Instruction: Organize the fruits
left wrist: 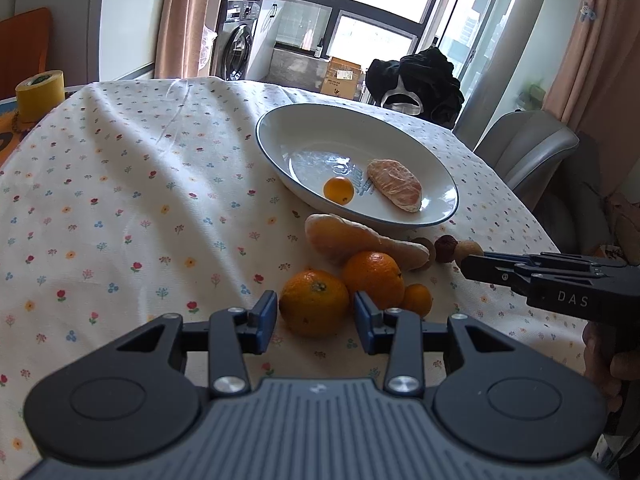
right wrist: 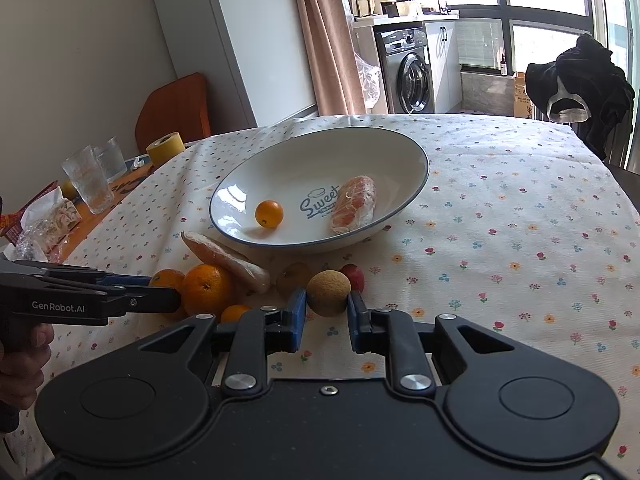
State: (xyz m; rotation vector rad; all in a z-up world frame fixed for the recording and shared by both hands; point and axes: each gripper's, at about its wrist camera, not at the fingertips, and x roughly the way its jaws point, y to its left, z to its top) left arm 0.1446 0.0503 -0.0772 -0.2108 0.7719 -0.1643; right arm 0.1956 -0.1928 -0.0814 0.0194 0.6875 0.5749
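Jaws apart on both: our left gripper [left wrist: 316,316] straddles round orange tangerine [left wrist: 314,303]; right gripper [right wrist: 327,320] brackets tan round fruit [right wrist: 328,293].

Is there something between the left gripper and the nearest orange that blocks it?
Nothing visible does. The left gripper is open, and the nearest orange sits directly ahead, partly between its fingers, on the tablecloth.
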